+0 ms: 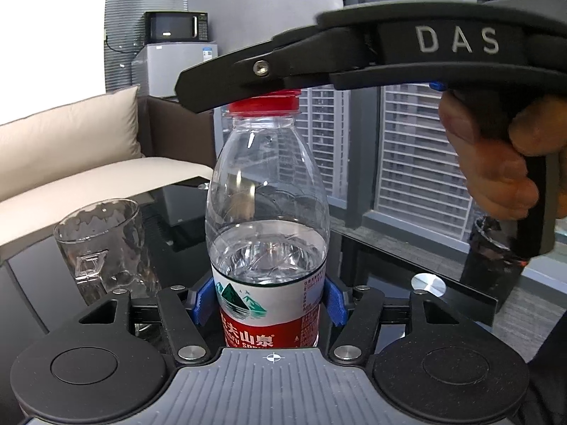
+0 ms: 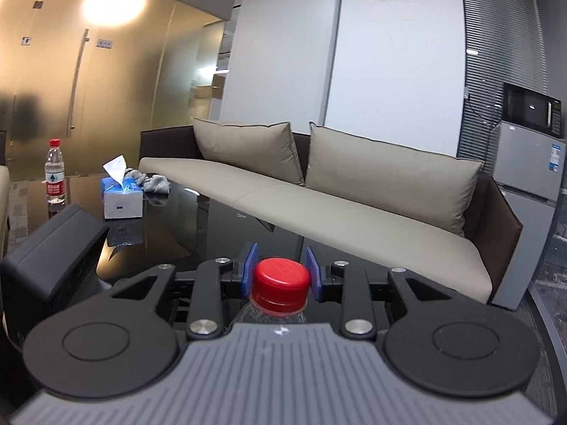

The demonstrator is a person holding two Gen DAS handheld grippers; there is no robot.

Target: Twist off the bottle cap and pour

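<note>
I have the left tool (image 1: 269, 304) clamped on the bottle (image 1: 267, 212), its blue pads pressed against the label on both sides, low on the body. The bottle stands upright on the dark glass surface (image 1: 382, 269), about half full, cap (image 2: 280, 279) on. The right tool (image 2: 280, 274) sits over the top with a pad on each side of the red cap — from its own camera they look touching or very nearly so, but I cannot tell whether they are really biting.

The step in hand, as I judge it, is breaking the cap loose. To do it well I would first make sure the right pads are square on the ribbed wall of the cap, not riding on the ring below it, and squeezed firm before any turn. Then twist about the bottle's own axis — any sideways lean will tip the bottle in the left grip or slip the pads off. The left hold is on thin plastic, so I would keep it firm enough to stop the bottle spinning but not so hard that the wall buckles and pushes water up once the seal goes.

The glass (image 1: 102, 248) waits just beside the bottle, on its left in the left view, upright and seemingly empty. I would keep the right tool's sweep clear of it.
</note>
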